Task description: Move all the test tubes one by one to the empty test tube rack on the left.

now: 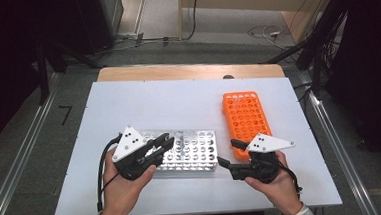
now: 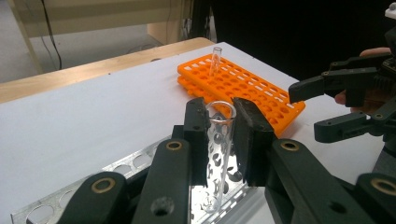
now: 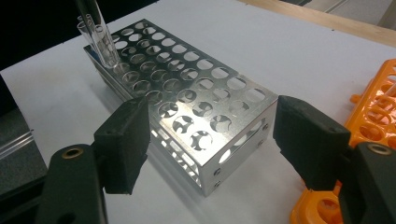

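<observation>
The left gripper is clamped on a glass test tube standing in the metal rack. Squeezed harder or tilted, the tube could crack or catch a hole edge; the right gripper waits with jaws apart

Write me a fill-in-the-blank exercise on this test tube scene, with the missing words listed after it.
1. The left gripper is shut on a clear glass ____.
2. That tube stands in the ____ metal rack.
3. The second rack on the table is coloured ____.
4. The right gripper has its jaws ____ and holds nothing.

Missing words: test tube; silver; orange; open
</observation>
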Motion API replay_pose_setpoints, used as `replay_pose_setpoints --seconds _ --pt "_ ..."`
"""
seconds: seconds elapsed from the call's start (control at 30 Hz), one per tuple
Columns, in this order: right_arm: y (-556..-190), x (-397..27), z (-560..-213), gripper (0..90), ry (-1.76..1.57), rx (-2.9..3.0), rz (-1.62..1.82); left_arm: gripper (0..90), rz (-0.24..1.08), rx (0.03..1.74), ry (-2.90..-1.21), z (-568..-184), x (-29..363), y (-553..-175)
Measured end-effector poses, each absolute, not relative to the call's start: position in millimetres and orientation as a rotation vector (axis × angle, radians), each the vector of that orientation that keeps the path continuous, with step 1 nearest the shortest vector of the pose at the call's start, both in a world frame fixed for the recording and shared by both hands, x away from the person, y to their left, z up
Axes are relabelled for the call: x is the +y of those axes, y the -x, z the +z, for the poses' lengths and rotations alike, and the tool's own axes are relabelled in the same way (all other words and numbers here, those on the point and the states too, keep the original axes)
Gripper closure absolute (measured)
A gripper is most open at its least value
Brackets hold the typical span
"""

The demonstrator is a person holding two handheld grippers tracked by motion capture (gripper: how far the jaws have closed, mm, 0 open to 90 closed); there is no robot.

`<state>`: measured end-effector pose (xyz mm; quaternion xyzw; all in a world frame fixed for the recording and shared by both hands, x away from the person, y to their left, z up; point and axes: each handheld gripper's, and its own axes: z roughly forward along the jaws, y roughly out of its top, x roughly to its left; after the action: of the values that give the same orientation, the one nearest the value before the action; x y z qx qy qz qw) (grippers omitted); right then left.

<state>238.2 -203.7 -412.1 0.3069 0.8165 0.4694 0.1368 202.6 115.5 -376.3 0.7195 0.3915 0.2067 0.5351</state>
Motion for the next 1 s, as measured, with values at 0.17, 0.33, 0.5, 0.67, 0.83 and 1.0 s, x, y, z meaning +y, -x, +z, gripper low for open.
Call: replay_pose_setpoints --seconds 0.17,0.33,0.5,0.67,0.83,1.0 --pt "-238 -204 -412 26.1 -0.888 2.362 1.357 76.2 0.495 0.938 -1.711 -376 118 -202" --pt "-238 -204 -412 26.1 -0.888 2.364 1.356 76.2 0.495 0.943 -1.712 -377 120 -202" --pt "-238 -204 -412 26.1 -0.891 2.365 1.355 76.2 0.497 0.950 -1.713 -377 121 -202" --pt "-239 -205 -412 26.1 -0.888 2.363 1.356 76.2 0.504 0.956 -1.710 -377 124 -203" --pt "-239 -205 -412 26.1 -0.890 2.363 1.356 76.2 0.506 0.959 -1.708 -378 126 -203" --pt "-239 -205 -412 26.1 -0.890 2.362 1.356 76.2 0.512 0.964 -1.705 -377 127 -202"
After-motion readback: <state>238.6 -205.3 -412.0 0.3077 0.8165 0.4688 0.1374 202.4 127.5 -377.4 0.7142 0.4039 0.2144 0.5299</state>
